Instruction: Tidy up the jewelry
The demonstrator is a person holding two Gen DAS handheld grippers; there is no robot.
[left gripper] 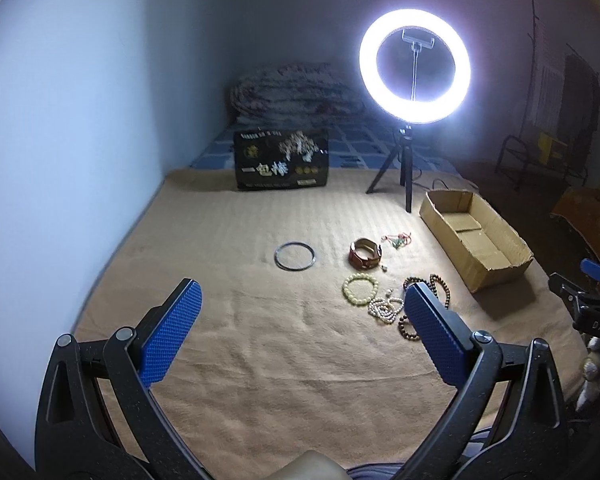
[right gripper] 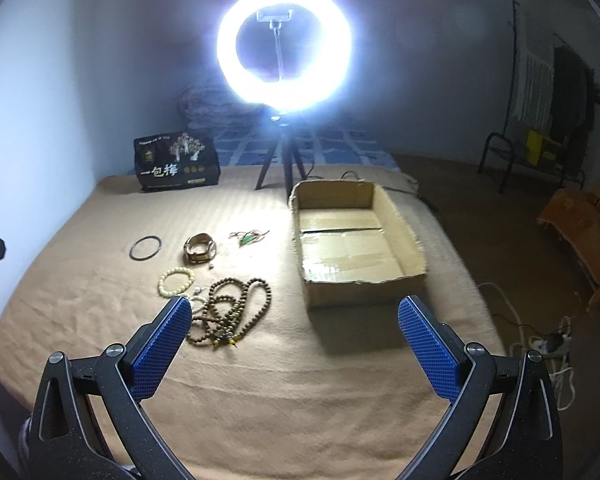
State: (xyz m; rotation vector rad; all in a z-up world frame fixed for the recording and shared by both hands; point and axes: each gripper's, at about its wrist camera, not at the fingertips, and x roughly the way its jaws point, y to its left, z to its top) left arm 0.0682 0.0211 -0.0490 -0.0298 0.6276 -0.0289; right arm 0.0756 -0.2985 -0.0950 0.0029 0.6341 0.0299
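Jewelry lies on a tan blanket: a thin dark bangle (left gripper: pixel 295 255) (right gripper: pixel 145 247), a brown leather bracelet (left gripper: pixel 365 253) (right gripper: pixel 199 247), a green pendant on red cord (left gripper: pixel 397 241) (right gripper: pixel 249 237), a pale yellow bead bracelet (left gripper: pixel 360 289) (right gripper: pixel 176 281), a white pearl string (left gripper: pixel 385 307) and a long brown bead necklace (right gripper: pixel 232 312) (left gripper: pixel 440 288). An open empty cardboard box (left gripper: pixel 496 268) (right gripper: pixel 364 288) sits to their right. My left gripper (left gripper: pixel 300 334) is open above the blanket, short of the jewelry. My right gripper (right gripper: pixel 296 344) is open, in front of the box and beads.
A lit ring light on a tripod (left gripper: pixel 414 66) (right gripper: pixel 284 46) stands behind the jewelry. A black snack bag (left gripper: pixel 283 159) (right gripper: pixel 177 161) stands at the back. A folded quilt (left gripper: pixel 296 92) lies by the wall. Cables and a power strip (right gripper: pixel 548 344) lie on the floor at right.
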